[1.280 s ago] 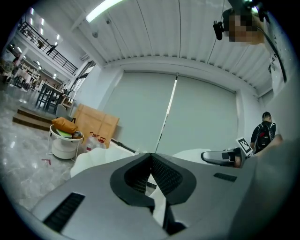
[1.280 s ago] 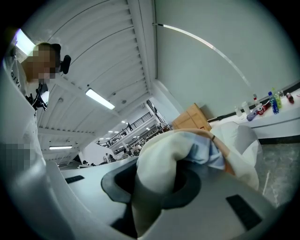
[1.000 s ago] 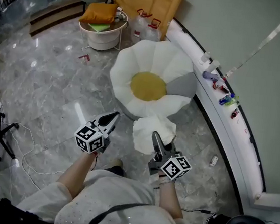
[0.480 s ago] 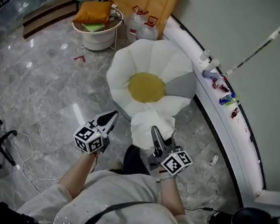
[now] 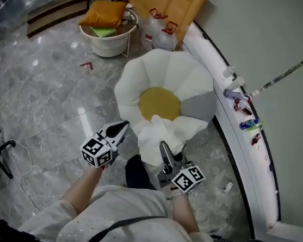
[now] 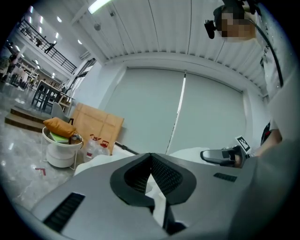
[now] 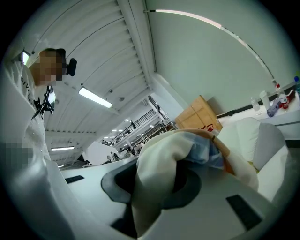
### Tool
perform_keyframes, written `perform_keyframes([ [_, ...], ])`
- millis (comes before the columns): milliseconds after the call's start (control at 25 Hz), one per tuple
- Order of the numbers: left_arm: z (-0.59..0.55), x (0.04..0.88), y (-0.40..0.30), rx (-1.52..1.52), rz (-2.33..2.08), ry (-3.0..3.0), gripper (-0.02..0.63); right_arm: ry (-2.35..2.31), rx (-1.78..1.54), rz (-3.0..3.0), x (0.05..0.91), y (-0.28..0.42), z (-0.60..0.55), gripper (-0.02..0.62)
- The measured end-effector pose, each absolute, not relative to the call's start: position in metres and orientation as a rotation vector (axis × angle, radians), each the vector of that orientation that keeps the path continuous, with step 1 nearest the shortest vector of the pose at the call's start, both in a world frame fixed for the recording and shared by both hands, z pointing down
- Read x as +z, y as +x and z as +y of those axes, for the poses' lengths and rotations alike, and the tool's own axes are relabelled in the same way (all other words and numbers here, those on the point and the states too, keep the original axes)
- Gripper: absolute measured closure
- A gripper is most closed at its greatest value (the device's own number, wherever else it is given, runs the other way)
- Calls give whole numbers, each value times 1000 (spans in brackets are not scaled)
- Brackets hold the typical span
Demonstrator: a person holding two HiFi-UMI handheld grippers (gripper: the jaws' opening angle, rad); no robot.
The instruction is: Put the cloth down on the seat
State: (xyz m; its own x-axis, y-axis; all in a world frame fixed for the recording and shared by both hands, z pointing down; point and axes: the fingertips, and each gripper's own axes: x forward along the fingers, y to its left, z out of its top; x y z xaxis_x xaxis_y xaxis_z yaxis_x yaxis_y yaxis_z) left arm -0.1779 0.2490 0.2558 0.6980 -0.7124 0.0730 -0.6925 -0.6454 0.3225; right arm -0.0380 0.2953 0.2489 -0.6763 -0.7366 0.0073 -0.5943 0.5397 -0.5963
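- White fabric, bunched into a lump, makes up the cloth (image 5: 154, 137), which is clamped between the jaws of the right tool (image 5: 163, 148). A blue and orange patch is seen among its folds in the right gripper view.
- The left tool (image 5: 119, 127) is held with its jaws closed together and nothing between them, to the left of the cloth and apart from it.
- The seat (image 5: 165, 73), flower-shaped with white petals and a yellow centre (image 5: 160, 103), is found straight ahead of the right tool. The cloth is seen against the near petals, but contact cannot be told.
- No clear long axis is shown by the gathered cloth.
- The right tool is judged the nearer to the yellow centre, so a short carry forward and a release are judged to be called for.
- Nothing is seen lying on the yellow centre; a grey panel (image 5: 200, 106) is set at the seat's right.
- Beyond the seat, a round side table (image 5: 109, 42) with an orange cushion (image 5: 104, 13), water jugs (image 5: 161, 35) and a cardboard sheet (image 5: 158, 1) are seen. A curved white ledge (image 5: 246, 151) is seen to the right.
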Motion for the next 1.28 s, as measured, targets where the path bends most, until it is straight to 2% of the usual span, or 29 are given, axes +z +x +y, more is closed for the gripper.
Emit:
perform_keyframes([
  [760,26,285,-117,-45,-1061,2551,592,-1058,-919,2612,283,1,85,482],
  [1280,-44,302,-100,-19,-1067,2572,592,-1092,-925,2557,315,24,19,482],
])
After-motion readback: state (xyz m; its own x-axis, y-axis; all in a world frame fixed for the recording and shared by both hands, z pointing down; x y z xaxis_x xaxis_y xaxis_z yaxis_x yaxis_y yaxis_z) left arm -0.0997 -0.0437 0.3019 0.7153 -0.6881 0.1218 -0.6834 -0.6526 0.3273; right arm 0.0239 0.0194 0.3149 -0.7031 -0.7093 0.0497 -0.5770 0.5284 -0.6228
